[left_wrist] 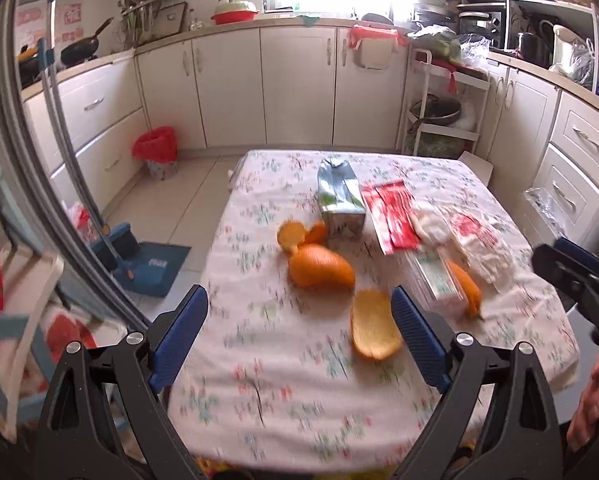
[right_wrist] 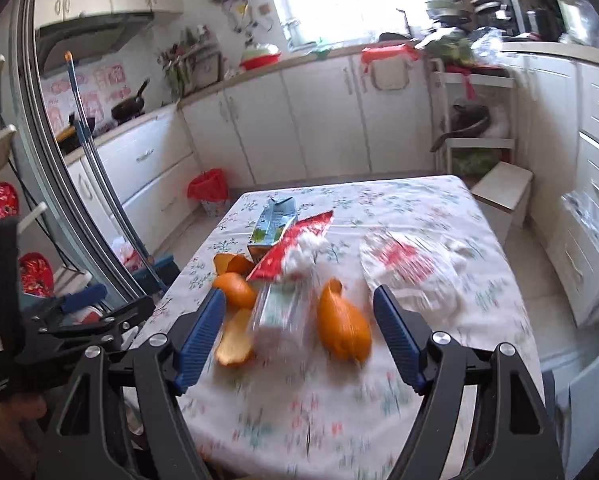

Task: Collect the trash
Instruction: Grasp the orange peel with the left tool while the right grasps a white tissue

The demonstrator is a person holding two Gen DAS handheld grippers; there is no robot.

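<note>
Blue-padded jaws of the left gripper (left_wrist: 299,332) and right gripper (right_wrist: 299,338) stand spread and empty above a floral table (left_wrist: 299,412). Trash lies mid-table: orange peels (left_wrist: 321,266), a carton (left_wrist: 339,200), a red wrapper (left_wrist: 391,216), a clear packet (right_wrist: 283,312) and a plastic bag (right_wrist: 411,272). A red-lined bin (left_wrist: 157,152) waits on the floor, well apart. Curved peels could slip from the pads, and a hasty reach might knock litter off the edge.

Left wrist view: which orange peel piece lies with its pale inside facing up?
The flat oval orange peel nearest the left gripper, by its right finger. It shows its pale yellow pith. The bigger domed orange peel behind it shows orange skin.
</note>
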